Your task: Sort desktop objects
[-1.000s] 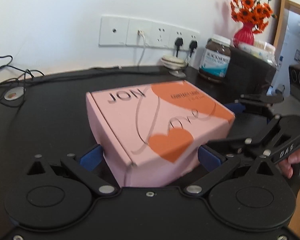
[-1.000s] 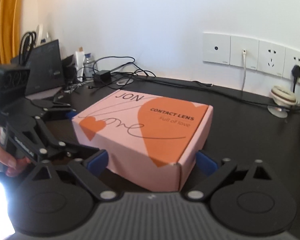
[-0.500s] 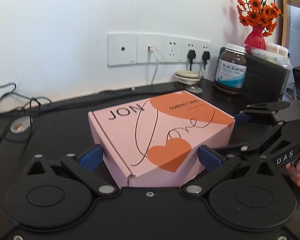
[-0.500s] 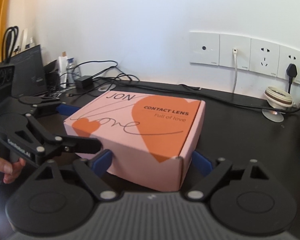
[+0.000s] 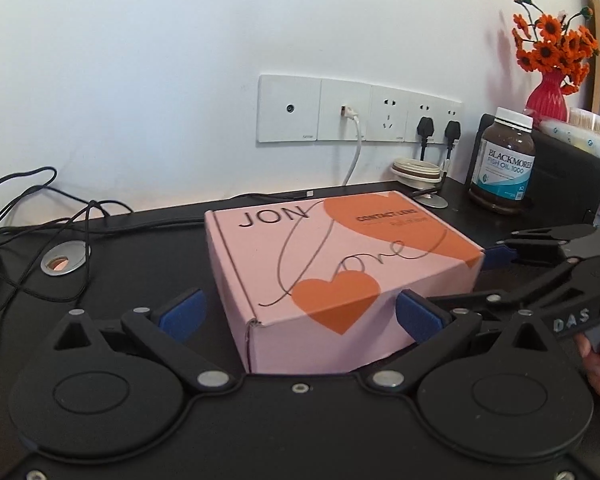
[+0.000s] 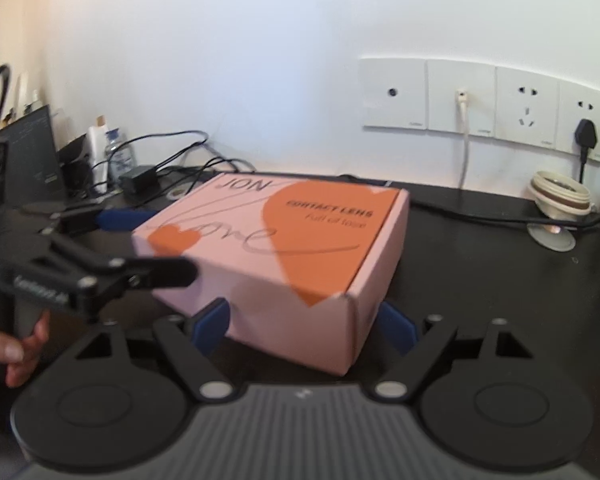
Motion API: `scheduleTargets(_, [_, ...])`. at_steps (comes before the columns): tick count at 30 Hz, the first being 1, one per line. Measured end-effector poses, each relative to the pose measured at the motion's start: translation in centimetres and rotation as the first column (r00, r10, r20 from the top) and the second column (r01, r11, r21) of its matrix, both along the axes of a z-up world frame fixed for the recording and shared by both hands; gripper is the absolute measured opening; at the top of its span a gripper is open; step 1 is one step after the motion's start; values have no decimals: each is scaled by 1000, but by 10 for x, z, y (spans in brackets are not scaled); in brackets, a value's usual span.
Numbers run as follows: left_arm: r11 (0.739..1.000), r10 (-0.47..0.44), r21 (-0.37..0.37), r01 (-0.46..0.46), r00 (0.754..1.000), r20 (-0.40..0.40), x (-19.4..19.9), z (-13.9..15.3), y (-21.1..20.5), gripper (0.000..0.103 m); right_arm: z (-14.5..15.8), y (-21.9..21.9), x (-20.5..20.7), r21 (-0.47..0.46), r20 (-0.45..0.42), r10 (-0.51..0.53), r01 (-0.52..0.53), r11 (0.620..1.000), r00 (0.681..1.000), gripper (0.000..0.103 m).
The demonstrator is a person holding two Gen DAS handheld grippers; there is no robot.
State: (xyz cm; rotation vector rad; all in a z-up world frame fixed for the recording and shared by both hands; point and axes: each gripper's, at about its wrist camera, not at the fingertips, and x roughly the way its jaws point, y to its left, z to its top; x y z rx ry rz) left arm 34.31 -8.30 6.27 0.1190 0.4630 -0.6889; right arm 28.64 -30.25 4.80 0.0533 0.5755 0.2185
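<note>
Pink box point(image 5: 332, 280) between both wide-spread tools, left tool point(image 5: 300, 314) and right tool point(image 6: 304, 326).

This looks like a home desk set against a plain white wall point(image 5: 180, 60). A row of white wall sockets point(image 5: 360, 110) holds plugged-in leads above the black desktop point(image 5: 140, 248), where tangled black cables point(image 5: 40, 216), a brown fish-oil supplement jar point(image 5: 503, 160) and a red vase of orange flowers point(image 5: 548, 60) sit.
</note>
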Motion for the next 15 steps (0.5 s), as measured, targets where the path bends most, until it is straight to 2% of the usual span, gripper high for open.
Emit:
scheduleTargets(6, [1000, -12, 23, 11, 999, 52, -5, 2, -8, 103, 0, -2, 6, 8, 4, -23, 23, 1000, 1000, 82])
scheduleTargets(15, [999, -3, 53, 1, 999, 36, -2, -2, -13, 103, 1, -2, 9, 23, 22, -35, 34, 999, 999, 82])
